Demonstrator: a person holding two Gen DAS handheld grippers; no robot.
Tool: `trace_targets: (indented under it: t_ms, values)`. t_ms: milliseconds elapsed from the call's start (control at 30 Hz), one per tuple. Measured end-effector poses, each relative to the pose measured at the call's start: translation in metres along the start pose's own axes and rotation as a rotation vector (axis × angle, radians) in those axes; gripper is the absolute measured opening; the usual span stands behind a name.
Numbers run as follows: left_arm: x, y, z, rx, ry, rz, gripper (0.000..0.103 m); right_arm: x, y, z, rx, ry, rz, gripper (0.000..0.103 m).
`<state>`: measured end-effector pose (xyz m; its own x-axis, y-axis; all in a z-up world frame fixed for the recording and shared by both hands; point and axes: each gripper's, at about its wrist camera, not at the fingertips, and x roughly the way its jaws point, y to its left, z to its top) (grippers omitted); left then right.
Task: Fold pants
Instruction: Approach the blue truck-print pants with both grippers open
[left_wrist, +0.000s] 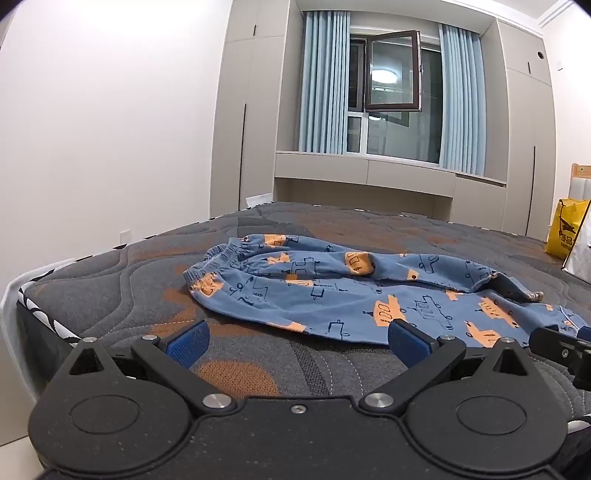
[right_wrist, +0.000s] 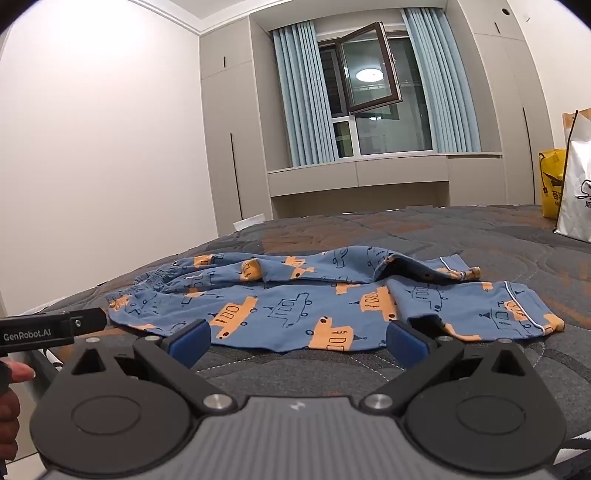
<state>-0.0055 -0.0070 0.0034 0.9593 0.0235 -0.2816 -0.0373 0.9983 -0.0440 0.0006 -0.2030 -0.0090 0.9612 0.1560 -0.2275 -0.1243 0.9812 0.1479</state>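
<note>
Blue pants (left_wrist: 332, 291) with orange and dark vehicle prints lie rumpled on the bed, waistband to the left and leg cuffs to the right. They also show in the right wrist view (right_wrist: 314, 306). My left gripper (left_wrist: 295, 341) is open and empty, just short of the pants' near edge. My right gripper (right_wrist: 297, 341) is open and empty, its jaws at the near hem. The body of the right gripper shows at the right edge of the left wrist view (left_wrist: 561, 347). The left gripper's body shows at the left of the right wrist view (right_wrist: 51, 326).
The grey and orange quilted mattress (left_wrist: 110, 273) has its left edge and near corner close by. A yellow bag (right_wrist: 550, 181) and a white bag (right_wrist: 576, 192) stand at the far right of the bed. Wardrobes and an open window are behind.
</note>
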Motion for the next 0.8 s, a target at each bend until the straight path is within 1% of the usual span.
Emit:
trace_targets:
  t_ms: [633,800]
  values:
    - [0.0033,0.0005,0.0004,0.007,0.027,0.027,0.103,-0.0014,-0.0014,-0.0001,0.017,0.011,-0.031,0.103]
    - [0.0061,0.0015,0.0009,0.007,0.027,0.031,0.103,-0.0005,-0.0020,-0.0013,0.014,0.021,-0.051,0.103]
